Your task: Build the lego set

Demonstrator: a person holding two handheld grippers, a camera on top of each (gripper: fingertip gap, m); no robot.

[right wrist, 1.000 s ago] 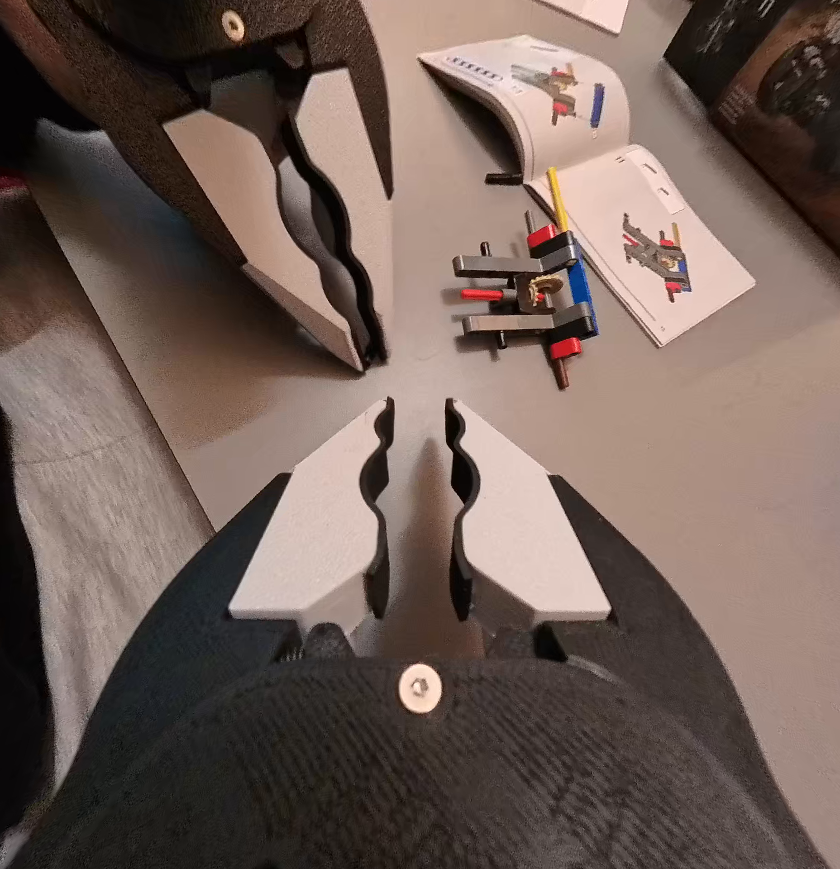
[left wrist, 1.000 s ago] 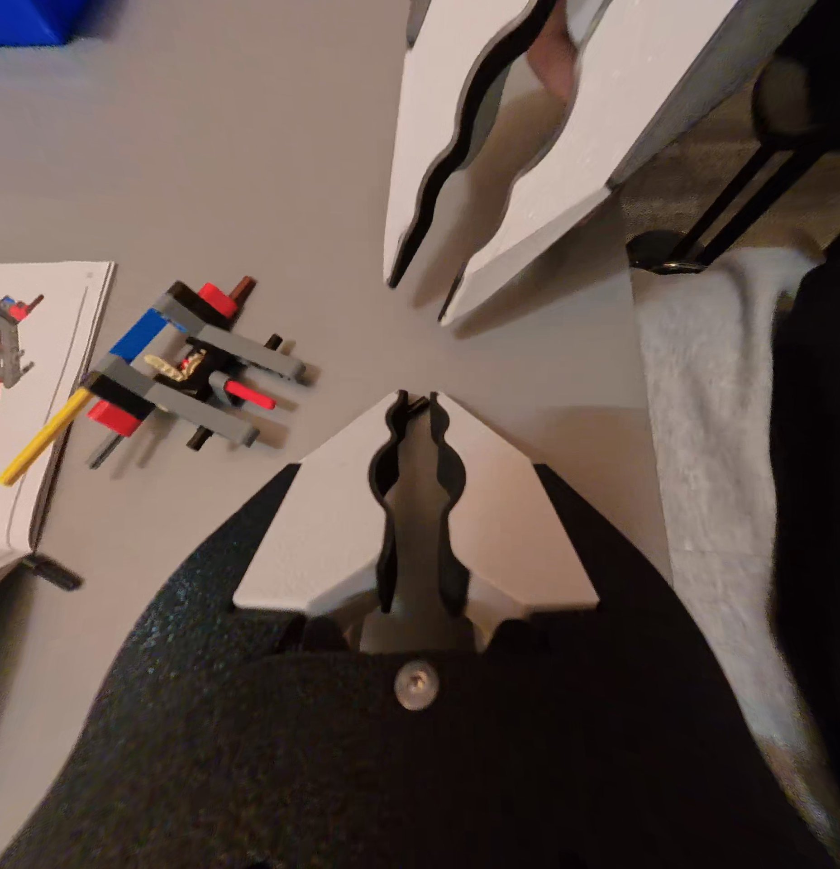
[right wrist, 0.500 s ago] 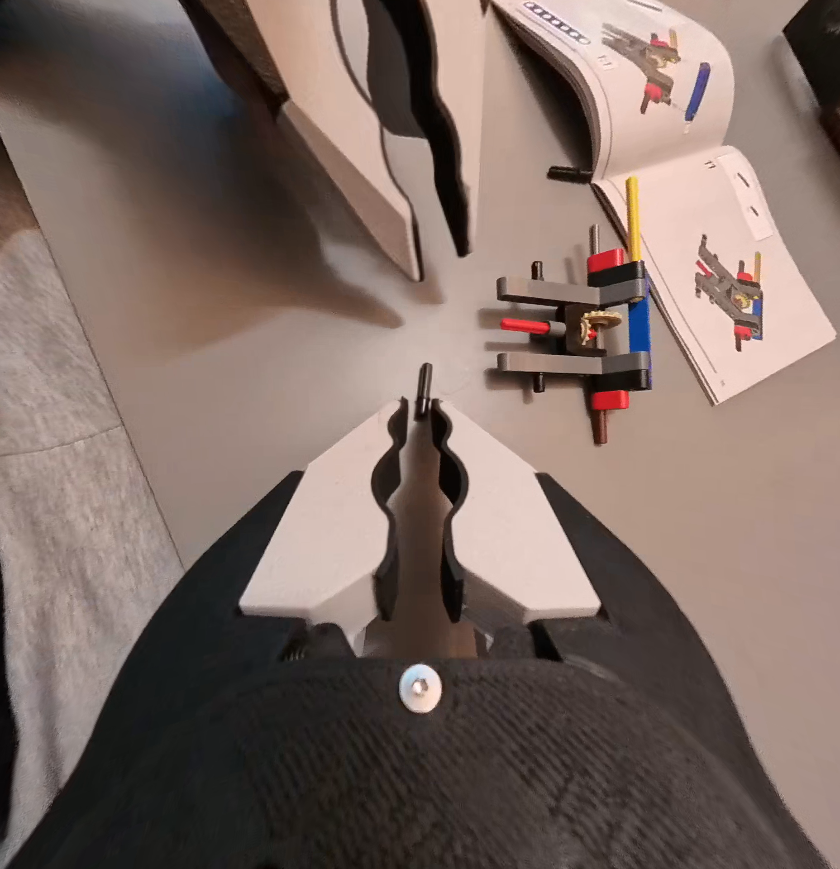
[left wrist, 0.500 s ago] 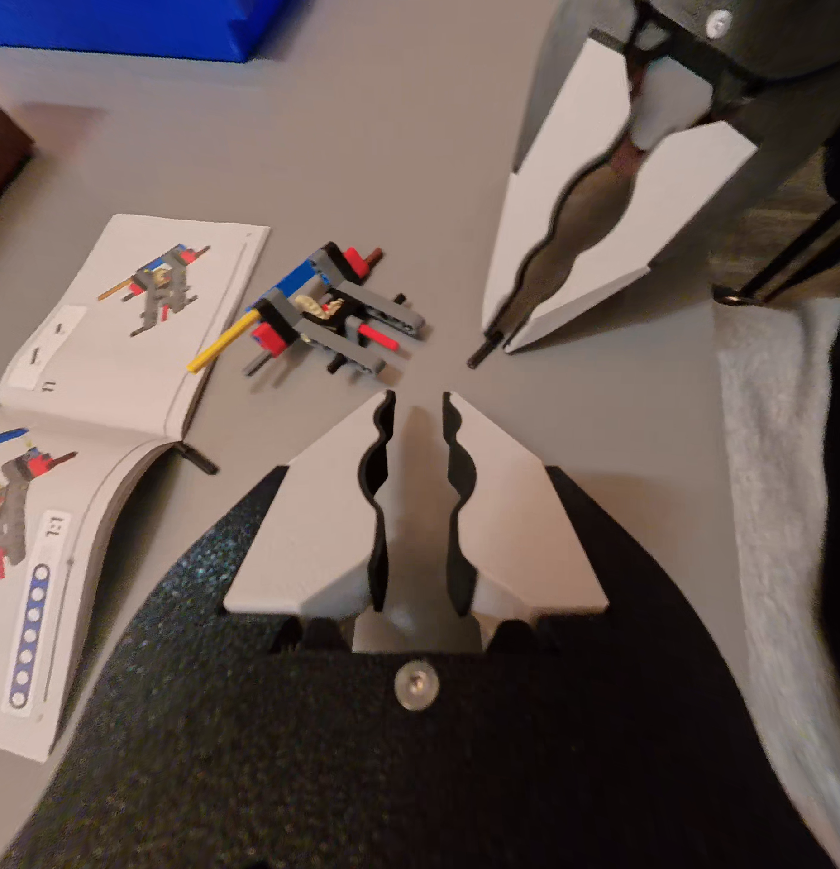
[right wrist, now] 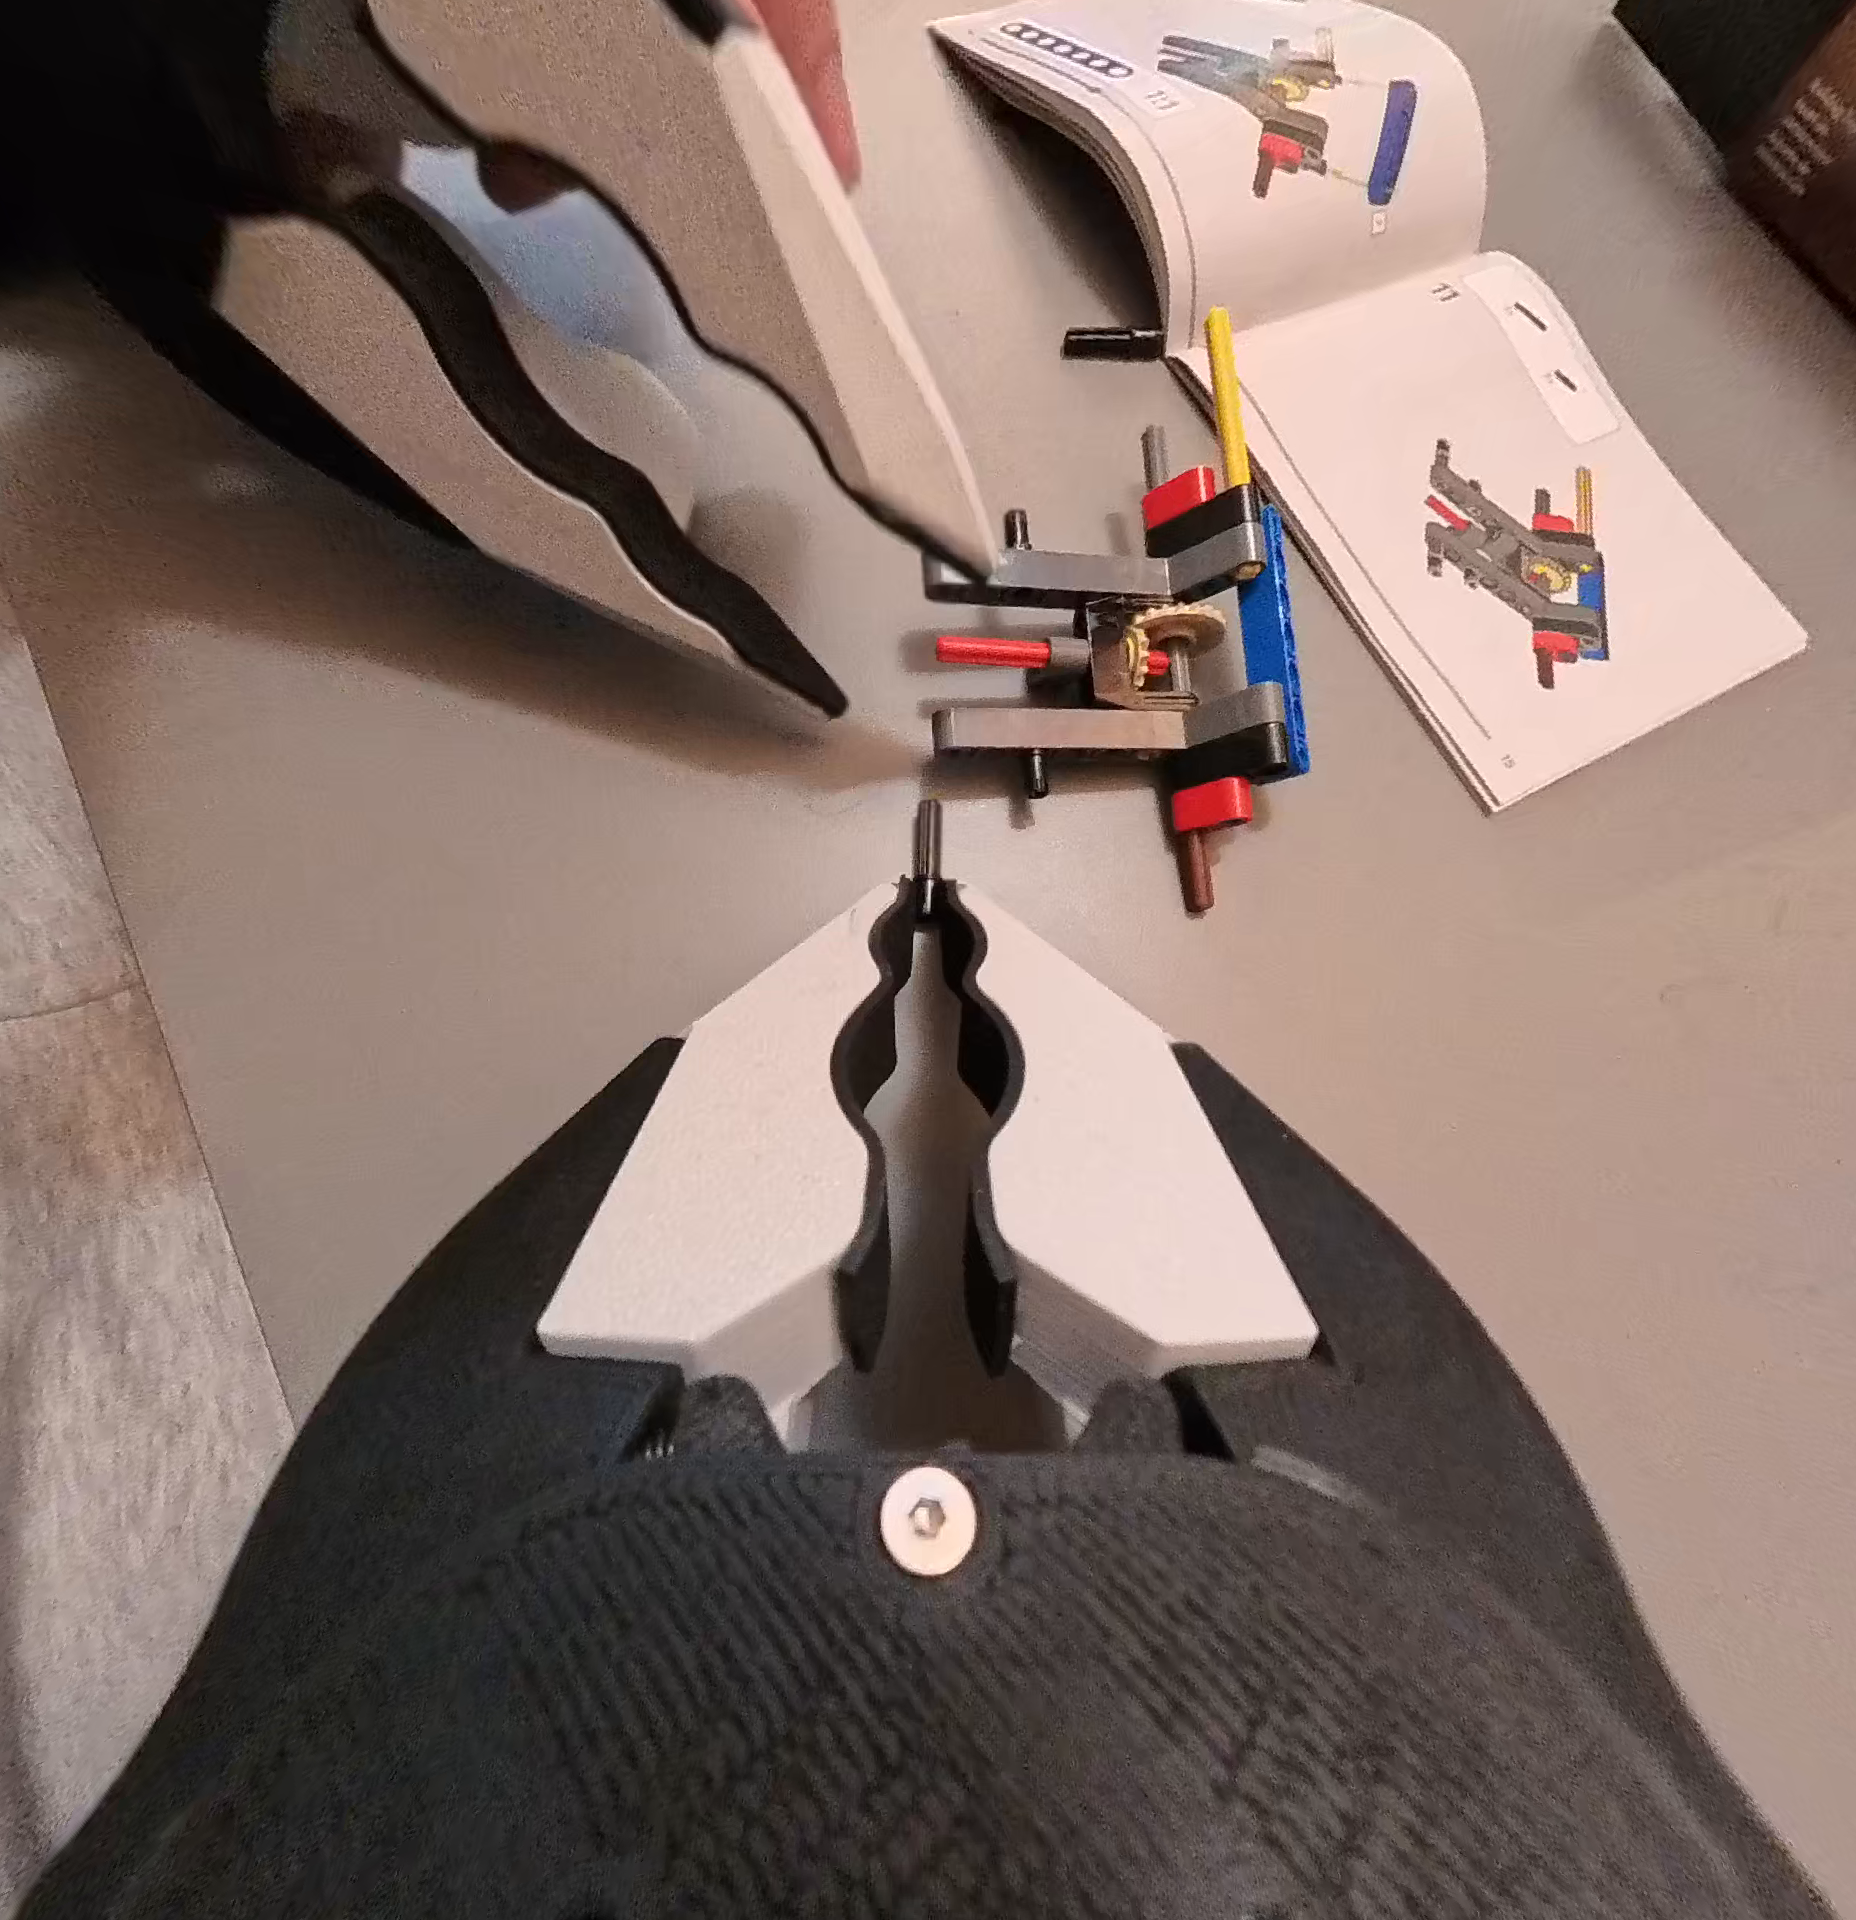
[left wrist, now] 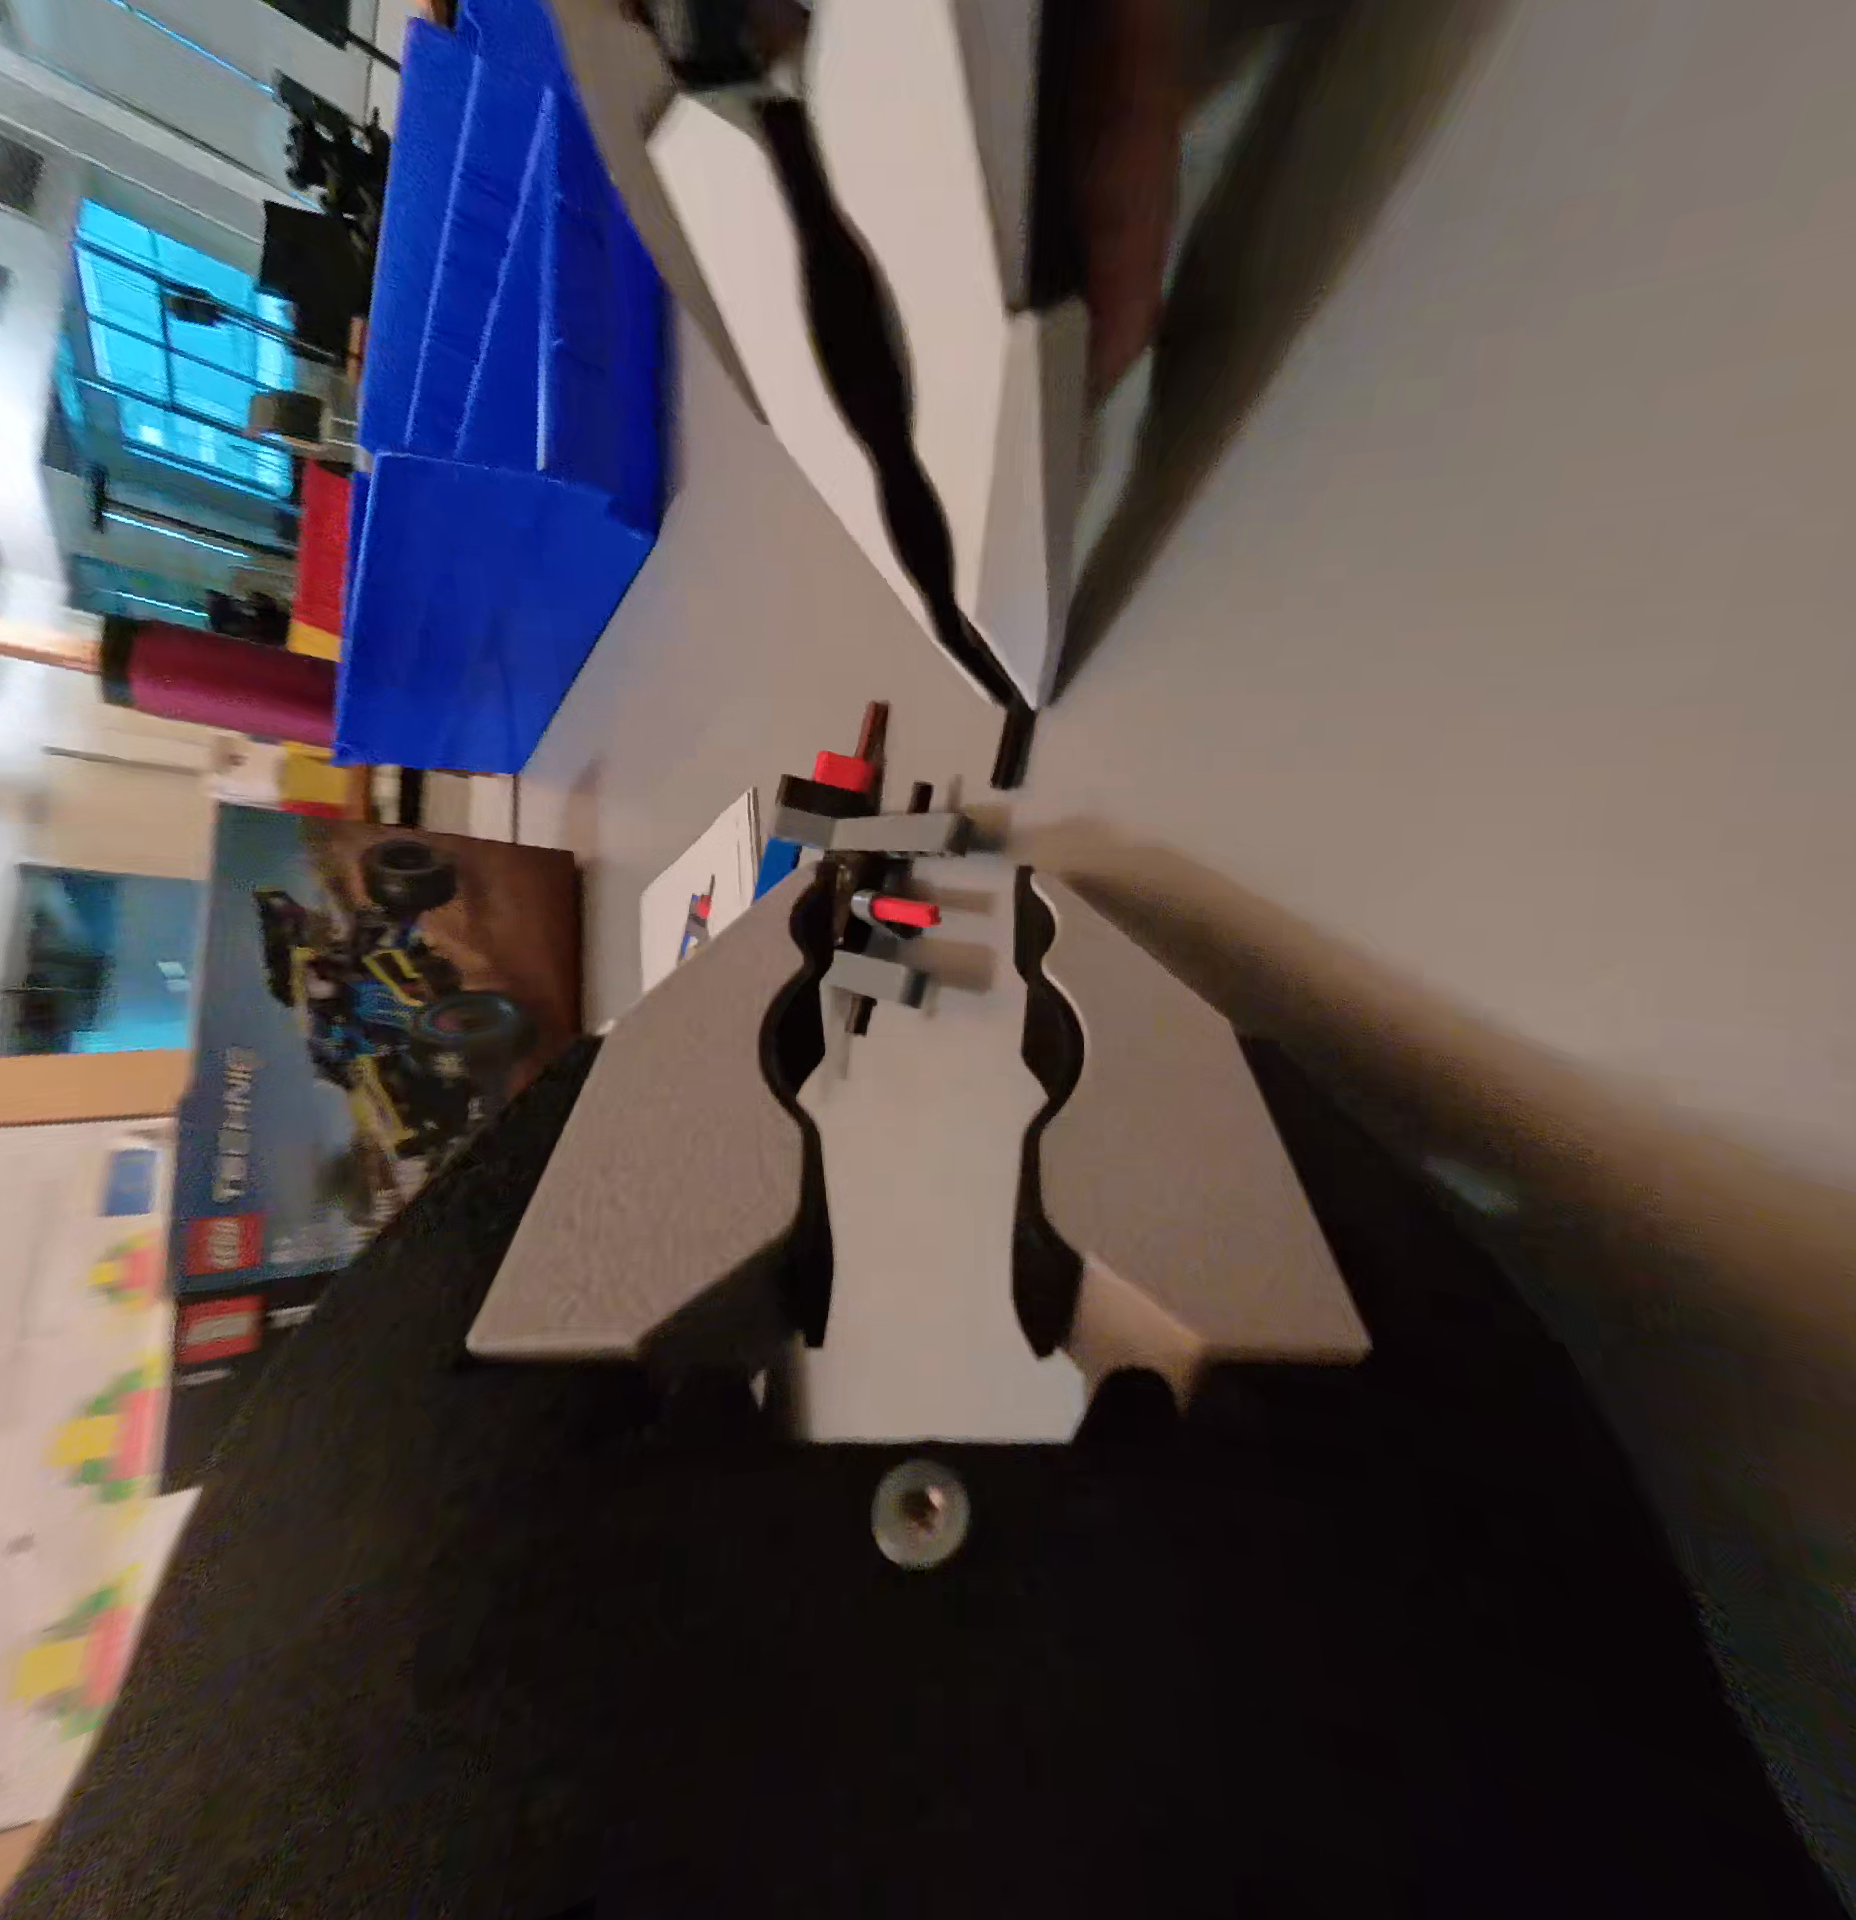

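- The right gripper [right wrist: 926, 894] pinches a thin black pin [right wrist: 925, 844] by 1 end; so short a hold could let it tilt or slip.
- The left gripper [right wrist: 908, 634] is spread wide beside the lego assembly [right wrist: 1121, 644] on the grey table [right wrist: 1423, 1039]; its upper fingertip [right wrist: 971, 551] meets a grey beam, so a nudge may shift it.
- The open instruction booklet [right wrist: 1423, 416] lies beyond.
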